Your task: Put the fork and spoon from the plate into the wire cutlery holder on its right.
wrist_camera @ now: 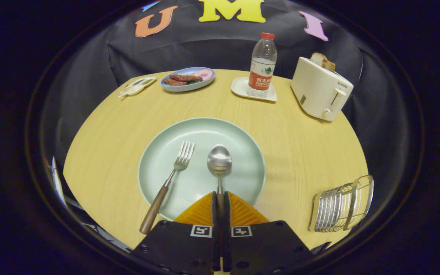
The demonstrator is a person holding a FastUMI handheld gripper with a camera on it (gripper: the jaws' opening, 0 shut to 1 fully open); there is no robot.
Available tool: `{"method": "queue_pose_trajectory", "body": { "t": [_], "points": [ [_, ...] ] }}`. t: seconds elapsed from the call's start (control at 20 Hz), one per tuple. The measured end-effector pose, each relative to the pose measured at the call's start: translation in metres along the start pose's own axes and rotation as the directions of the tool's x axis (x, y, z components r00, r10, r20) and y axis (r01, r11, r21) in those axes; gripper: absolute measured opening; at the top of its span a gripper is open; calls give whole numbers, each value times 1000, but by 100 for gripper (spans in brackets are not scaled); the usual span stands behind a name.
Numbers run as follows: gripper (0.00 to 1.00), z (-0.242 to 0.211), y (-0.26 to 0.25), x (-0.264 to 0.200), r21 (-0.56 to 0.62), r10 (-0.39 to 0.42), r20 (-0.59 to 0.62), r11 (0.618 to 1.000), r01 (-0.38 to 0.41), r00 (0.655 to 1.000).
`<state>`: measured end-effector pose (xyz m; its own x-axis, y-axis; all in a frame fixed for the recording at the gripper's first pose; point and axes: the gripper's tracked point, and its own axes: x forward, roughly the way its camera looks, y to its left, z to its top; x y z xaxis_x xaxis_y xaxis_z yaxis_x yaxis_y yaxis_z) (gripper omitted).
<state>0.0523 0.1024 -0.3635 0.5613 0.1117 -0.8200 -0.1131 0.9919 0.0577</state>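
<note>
The pale wooden worktop (300, 152) carries a round, pale green ceramic plate (239, 137) at its middle. At the far right stands a cream toaster (319, 91) with bread in its slot. To the plate's right, near the worktop's edge, sits the silver wire cutlery holder (340, 206). The hand-held gripper (220, 204) has its fingers pressed together on the wooden handle of the metal spoon (219, 160), whose bowl lies on the plate just ahead. Left of it, the wooden-handled metal fork (168, 183) rests slanted, its handle overhanging the plate's rim.
</note>
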Motion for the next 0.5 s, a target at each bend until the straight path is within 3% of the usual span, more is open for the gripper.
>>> {"method": "queue_pose_trajectory", "body": {
  "t": [0.3,0.5],
  "points": [
    [3,17,-16,-65,59,65,-72,996,-61,995],
    [3,23,-59,-122,83,70,-101,995,-61,992]
  ]
}}
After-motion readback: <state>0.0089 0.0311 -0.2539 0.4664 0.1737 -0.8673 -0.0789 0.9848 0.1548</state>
